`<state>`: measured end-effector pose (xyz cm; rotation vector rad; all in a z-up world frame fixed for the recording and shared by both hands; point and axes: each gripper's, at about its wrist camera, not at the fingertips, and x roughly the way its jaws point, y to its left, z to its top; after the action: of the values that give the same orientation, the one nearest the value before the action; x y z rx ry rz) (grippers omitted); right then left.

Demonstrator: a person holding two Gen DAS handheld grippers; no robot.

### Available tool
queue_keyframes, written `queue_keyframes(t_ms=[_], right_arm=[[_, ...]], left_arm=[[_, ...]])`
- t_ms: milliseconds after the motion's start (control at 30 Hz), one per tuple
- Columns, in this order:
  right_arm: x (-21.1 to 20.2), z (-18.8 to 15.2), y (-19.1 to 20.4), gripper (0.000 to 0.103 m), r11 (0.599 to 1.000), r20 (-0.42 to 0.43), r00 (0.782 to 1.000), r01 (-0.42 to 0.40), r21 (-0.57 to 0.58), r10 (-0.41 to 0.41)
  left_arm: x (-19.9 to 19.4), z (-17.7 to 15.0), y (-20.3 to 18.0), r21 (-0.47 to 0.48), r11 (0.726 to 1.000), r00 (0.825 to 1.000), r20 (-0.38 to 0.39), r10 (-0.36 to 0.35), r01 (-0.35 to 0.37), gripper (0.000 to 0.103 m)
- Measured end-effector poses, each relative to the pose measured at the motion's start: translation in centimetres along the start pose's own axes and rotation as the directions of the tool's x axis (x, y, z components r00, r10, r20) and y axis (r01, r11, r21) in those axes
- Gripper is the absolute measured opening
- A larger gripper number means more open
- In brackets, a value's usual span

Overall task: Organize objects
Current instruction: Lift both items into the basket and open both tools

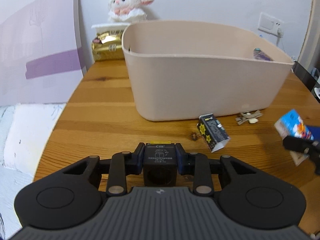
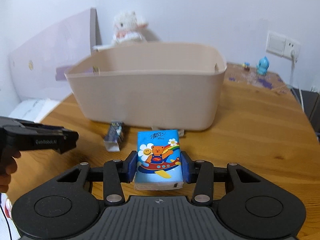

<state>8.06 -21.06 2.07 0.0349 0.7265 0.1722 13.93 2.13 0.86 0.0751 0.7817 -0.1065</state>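
Observation:
A beige plastic bin [image 1: 200, 80] stands on the wooden table [image 1: 100, 124]; it also shows in the right wrist view [image 2: 148, 96]. My left gripper [image 1: 160, 156] is shut on a small black box [image 1: 160, 160], held above the table in front of the bin. My right gripper [image 2: 159, 167] is shut on a blue tissue pack with a cartoon bear [image 2: 159, 158], also in front of the bin; the pack shows at the right edge of the left wrist view [image 1: 294, 128]. A small dark carton with stars [image 1: 214, 133] lies on the table between the grippers, also in the right wrist view [image 2: 115, 138].
A white plush toy [image 1: 128, 4] sits on a white basket behind a gold packet [image 1: 108, 46]. A lilac board [image 1: 40, 56] leans at the left. Clips [image 1: 248, 117] lie by the bin's front. A blue figurine [image 2: 263, 65] and a wall socket [image 2: 282, 45] are at the back right.

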Motion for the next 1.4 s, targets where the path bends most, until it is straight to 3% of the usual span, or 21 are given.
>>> queue_keyframes(t_ms=[233, 533, 767, 1067, 1267, 1400], right_arm=[[-4.0, 2.0, -0.4, 0.042, 1.000, 0.108, 0.994, -0.013, 0.011, 0.012], [-7.1, 6.6, -1.5, 0.042, 1.000, 0.232, 0.973, -0.016, 0.015, 0.012], [-6.5, 10.7, -2.5, 0.042, 1.000, 0.292, 0.956, -0.005, 0.024, -0.002], [-1.3, 14.4, -3.8, 0.042, 0.998, 0.263, 0.964, 0.016, 0.055, -0.030], [3.8, 14.9, -5.5, 0.042, 0.991, 0.152, 0.988, -0.016, 0.130, -0.004], [7.0, 14.3, -5.9, 0.042, 0.991, 0.079, 0.995, 0.047, 0.122, -0.057]], left_arm=[[-3.1, 1.3, -0.2, 0.010, 1.000, 0.997, 0.081, -0.015, 0.014, 0.034], [-6.9, 6.0, -0.7, 0.009, 1.000, 0.976, 0.215, -0.019, 0.018, 0.034], [-6.3, 10.5, -1.3, 0.025, 0.999, 0.960, 0.280, 0.016, -0.024, 0.034], [0.7, 14.4, -3.1, 0.027, 0.996, 0.974, 0.215, 0.072, -0.080, 0.034], [4.8, 14.7, -3.8, 0.052, 0.992, 0.985, 0.137, 0.103, -0.111, 0.034], [7.0, 14.8, -3.7, 0.045, 0.991, 0.990, 0.055, 0.126, -0.129, 0.034]])
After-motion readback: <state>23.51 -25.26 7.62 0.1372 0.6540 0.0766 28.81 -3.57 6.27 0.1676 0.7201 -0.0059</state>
